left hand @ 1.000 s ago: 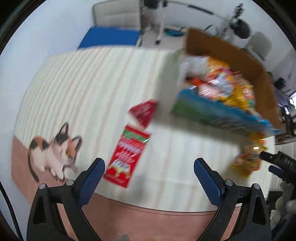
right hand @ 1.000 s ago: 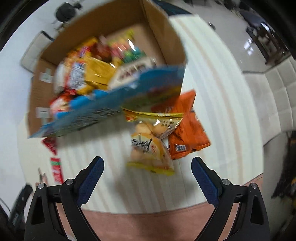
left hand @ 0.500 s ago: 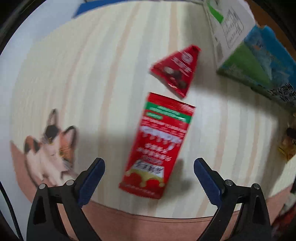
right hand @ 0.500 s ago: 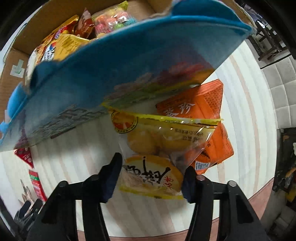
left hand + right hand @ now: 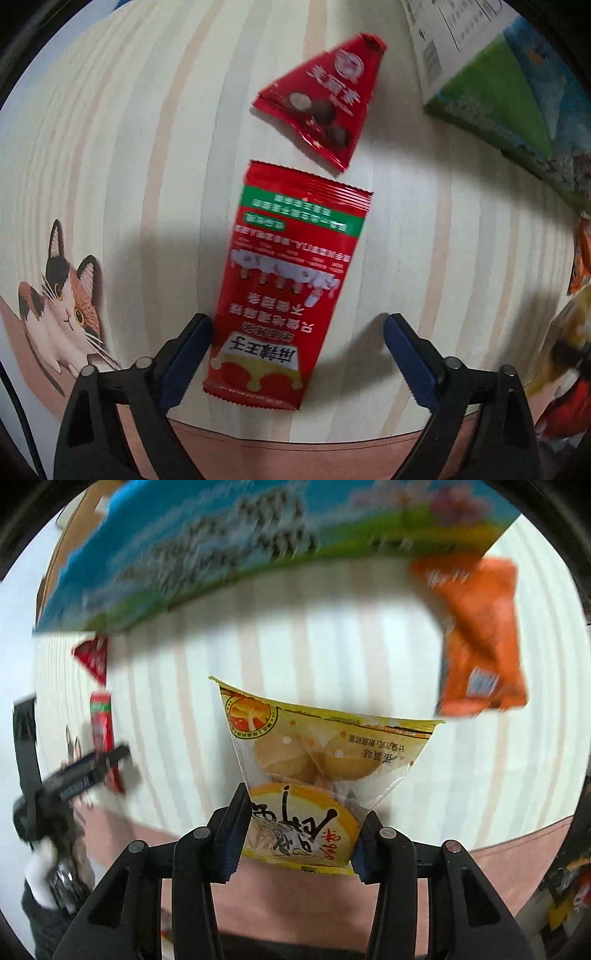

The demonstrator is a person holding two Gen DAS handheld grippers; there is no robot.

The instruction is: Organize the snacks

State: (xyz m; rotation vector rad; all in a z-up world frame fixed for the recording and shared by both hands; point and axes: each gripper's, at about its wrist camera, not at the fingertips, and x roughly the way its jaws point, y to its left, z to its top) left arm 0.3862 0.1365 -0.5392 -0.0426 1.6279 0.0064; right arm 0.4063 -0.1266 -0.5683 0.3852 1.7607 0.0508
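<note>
Above the mat, right tool (image 5: 297, 834) clamps yellow packet (image 5: 317, 771); left tool (image 5: 297, 349), apparently downward-pointing, narrows around red sachet (image 5: 284, 280).

Long red sachet (image 5: 291, 280): glossy foil-like plastic under my left tongs, crimped at its ends.
Triangular red packet (image 5: 325, 99): shiny plastic film, lightly wrinkled.
Yellow cake bag (image 5: 317, 771): part clear, part printed plastic film, glossy, creased where my right pads press it.
Orange packet (image 5: 480, 638): plastic film, looks puffy; blurred.
Box (image 5: 236, 550): printed cardboard, smooth coloured face, raw brown board inside.
Table cover (image 5: 129, 147): smooth, matt, striped print with a cat picture.
My pads (image 5: 184, 354): matt blue, ribbed; arms matt black plastic.
</note>
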